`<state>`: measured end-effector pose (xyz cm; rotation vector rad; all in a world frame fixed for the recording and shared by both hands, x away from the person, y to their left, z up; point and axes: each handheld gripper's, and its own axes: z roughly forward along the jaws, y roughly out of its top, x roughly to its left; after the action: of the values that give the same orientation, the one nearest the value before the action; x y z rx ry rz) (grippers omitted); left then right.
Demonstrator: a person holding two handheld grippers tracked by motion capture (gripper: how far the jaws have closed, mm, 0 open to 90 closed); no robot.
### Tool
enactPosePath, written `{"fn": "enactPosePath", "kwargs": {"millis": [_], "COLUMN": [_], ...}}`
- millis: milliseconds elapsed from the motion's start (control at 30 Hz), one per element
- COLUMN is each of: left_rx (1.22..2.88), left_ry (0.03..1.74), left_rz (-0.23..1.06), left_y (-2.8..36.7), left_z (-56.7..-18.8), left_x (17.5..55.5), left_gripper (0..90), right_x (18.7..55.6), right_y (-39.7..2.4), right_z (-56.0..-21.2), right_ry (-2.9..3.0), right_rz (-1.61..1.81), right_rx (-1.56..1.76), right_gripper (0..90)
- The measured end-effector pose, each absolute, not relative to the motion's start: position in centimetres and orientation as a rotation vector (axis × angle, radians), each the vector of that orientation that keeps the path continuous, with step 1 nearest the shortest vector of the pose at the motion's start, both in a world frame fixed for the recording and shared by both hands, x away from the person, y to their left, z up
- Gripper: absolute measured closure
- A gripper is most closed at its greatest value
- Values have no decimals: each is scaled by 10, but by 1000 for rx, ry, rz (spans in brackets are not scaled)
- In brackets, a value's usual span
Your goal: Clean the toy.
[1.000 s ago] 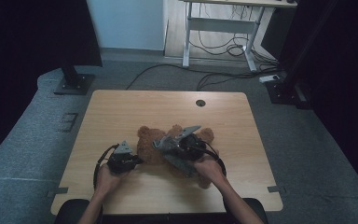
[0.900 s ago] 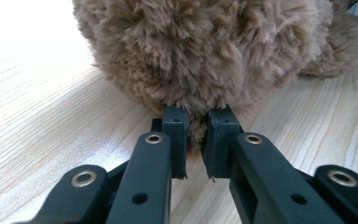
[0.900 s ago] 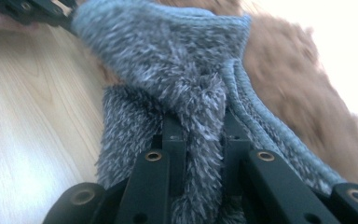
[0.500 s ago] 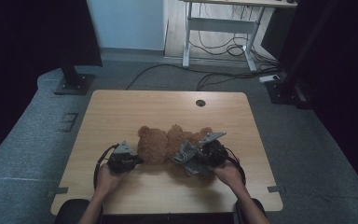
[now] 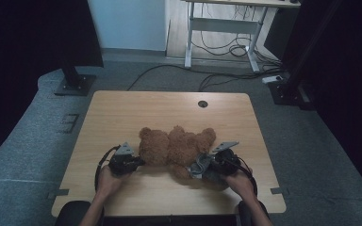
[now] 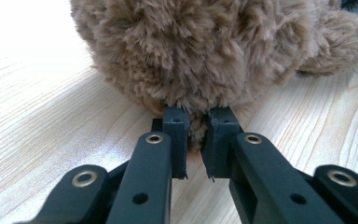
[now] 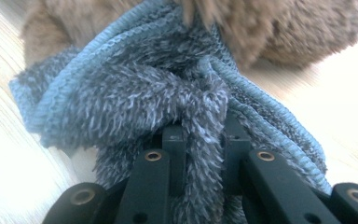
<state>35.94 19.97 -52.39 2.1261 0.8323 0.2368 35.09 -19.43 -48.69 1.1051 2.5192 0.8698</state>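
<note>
A dim room surrounds a pale wooden table [image 5: 122, 113], with grey carpet, cables and the legs of another desk beyond its far edge. From the high view, a brown teddy bear [image 5: 172, 147] lies across the near half of the table, its long axis running left to right between the two hands. The left gripper [image 5: 139, 163] sits at the bear's left end, its jaws pointing right into the fur. The right gripper [image 5: 199, 168] sits at the bear's lower right, pointing left, with a grey cloth [image 5: 198, 165] bunched at its tip, just against the bear's underside. Both grippers are at the toy; the cloth belongs to the right one alone.

In the left gripper view, the bear [image 6: 205, 51] rises directly ahead of the jaws and rests on the table. The left gripper [image 6: 198, 135] has its jaws nearly together, pinching a tuft of brown fur at the bear's lower edge.

In the right gripper view, the grey cloth [image 7: 135, 93] fans out straight ahead, with the bear [image 7: 284, 28] behind and above it, touching its far fold. The right gripper [image 7: 200, 140] has its jaws drawn close, clamping a gathered ridge of the cloth between them. Any next move with the cloth, I judge, goes forward from this gripper toward the bear, which lies across its line of travel.
</note>
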Motion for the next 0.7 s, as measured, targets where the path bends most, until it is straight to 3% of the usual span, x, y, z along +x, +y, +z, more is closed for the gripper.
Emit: {"fn": "enactPosePath", "kwargs": {"millis": [267,433,700], "left_rx": [2127,2126,2125], "left_ry": [830,832,833], "left_rz": [237,236,235], "left_y": [199,199,199], "left_z": [-524,-524,-524], "left_x": [359,360,359], "left_gripper": [803,801,799], "right_x": [339,330,326], "right_y": [-222,-233,-202], "right_z": [-484,-459,-426], "right_ry": [2462,2421,2474], "right_rz": [787,863,1027], "right_rx": [1170,1168,1035], "right_gripper": [766,766,766]}}
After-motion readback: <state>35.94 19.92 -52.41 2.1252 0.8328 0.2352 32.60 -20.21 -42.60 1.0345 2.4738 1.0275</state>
